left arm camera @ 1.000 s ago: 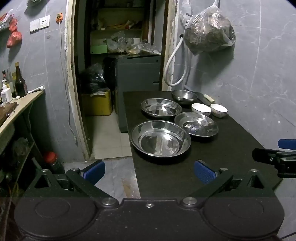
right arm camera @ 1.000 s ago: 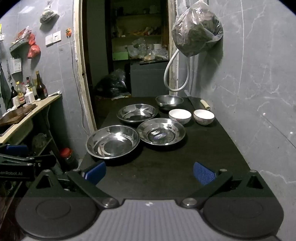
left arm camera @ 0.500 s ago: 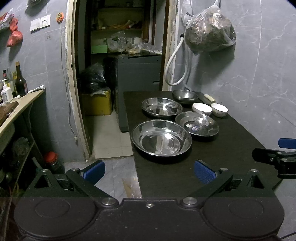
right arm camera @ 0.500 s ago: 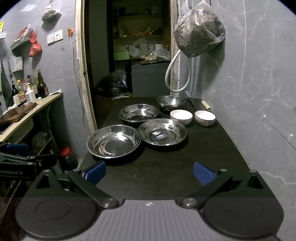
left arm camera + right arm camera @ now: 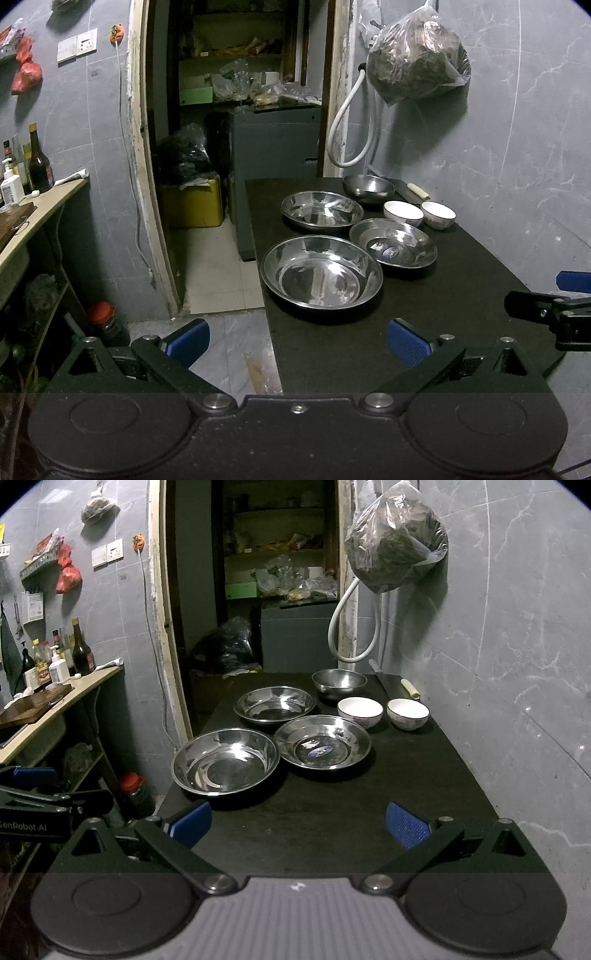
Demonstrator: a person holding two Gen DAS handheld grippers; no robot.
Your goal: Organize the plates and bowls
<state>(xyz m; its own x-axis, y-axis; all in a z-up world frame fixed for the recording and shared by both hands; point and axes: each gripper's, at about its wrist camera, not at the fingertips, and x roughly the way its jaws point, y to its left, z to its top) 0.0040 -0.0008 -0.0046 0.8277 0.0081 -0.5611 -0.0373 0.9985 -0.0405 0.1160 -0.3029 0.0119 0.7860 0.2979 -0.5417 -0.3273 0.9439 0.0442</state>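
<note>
Left hand-held gripper [image 5: 297, 341] and right hand-held gripper [image 5: 299, 823]: jaws apart, empty, apparently above the worktop [image 5: 332, 812]; steel plates [image 5: 225, 762] centre frame.

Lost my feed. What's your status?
Left claw open, empty. Right claw open, empty. Steel plates and bowls untouched on the table. Nothing in the way.

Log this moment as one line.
left tool open, empty | right tool open, empty | plates, bowls untouched on table
</note>
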